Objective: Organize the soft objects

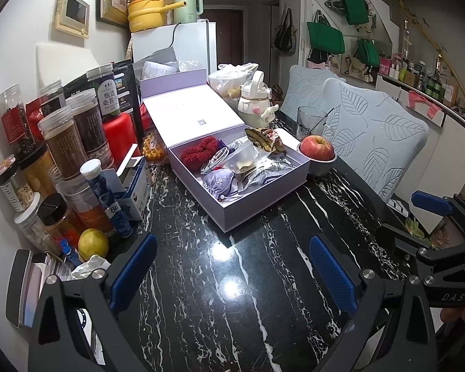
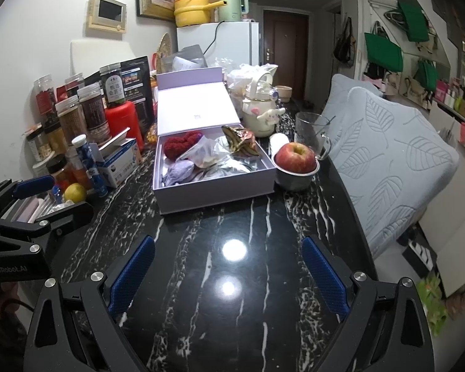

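Far left, against the wall: a crowd of clear plastic jars with dried goods (image 1: 63, 142), a red cylindrical canister (image 1: 119, 138), an open blue-and-white carton (image 1: 133, 186) and a yellow lemon (image 1: 93, 243) at the desk edge. Sweep your left tool wide and you tip these; they stand close together, so one knock likely carries several.

Your left tool (image 1: 232, 266) hangs over the black white-veined marble desk (image 1: 232, 279), blue pads spread apart, nothing between them. Your right tool (image 2: 229, 272) reads the same: spread, empty, low over bare stone.

Centre: the open lilac cardboard box (image 1: 263, 197) with its lid propped up behind. The soft things already lie inside: a red knitted scrunchie (image 1: 201, 152) at the back left corner, a lilac drawstring pouch (image 1: 217, 179) near the front, a clear plastic bag (image 1: 243, 158) and a silver foil packet (image 1: 269, 170) between, a coiled white cable (image 1: 217, 158) beside the scrunchie. A brown wrapped snack (image 1: 263, 139) perches on the back rim, half out; brushing it probably sends it off the box. The cable could snag a pad as you lift the scrunchie.

Right of the box, touching its side: a red apple (image 1: 316, 147) in a small steel bowl (image 1: 321, 167), behind it a clear glass mug with a spoon (image 1: 313, 121) and a cream cartoon-figure bottle (image 1: 255, 105). These crowd your right approach; come in from the front wall instead. Far right, grey leaf-pattern chair backs (image 1: 372, 136) flank the desk.
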The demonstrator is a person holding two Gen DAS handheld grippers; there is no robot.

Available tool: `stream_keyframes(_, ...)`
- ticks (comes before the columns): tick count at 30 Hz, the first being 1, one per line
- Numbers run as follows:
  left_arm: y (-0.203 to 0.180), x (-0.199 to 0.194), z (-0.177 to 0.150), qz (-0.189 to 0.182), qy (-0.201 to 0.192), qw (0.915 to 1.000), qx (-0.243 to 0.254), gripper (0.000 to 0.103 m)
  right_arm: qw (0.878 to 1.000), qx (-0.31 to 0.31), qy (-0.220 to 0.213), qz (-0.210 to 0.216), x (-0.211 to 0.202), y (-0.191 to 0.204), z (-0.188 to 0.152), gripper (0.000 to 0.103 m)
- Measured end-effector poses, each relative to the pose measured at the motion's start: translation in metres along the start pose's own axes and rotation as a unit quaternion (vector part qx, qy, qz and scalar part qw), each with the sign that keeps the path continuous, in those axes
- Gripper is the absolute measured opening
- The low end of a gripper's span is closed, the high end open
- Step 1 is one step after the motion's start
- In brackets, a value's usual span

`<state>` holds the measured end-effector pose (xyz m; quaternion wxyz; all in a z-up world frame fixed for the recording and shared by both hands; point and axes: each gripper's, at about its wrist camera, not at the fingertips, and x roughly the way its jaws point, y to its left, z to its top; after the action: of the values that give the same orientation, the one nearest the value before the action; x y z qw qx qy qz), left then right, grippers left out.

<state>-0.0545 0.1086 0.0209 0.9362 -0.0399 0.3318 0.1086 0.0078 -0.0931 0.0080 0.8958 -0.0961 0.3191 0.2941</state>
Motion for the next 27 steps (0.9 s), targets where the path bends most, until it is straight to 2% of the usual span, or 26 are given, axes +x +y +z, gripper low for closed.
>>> stream_keyframes(27, -0.0026, 0.0044, -0.0007, -0.011, 0.01, 0.9999, 0.001, 0.101, 1.0, 0.002, 0.002, -0.008, 0.0003, -0.0047, -0.0054, 0.097)
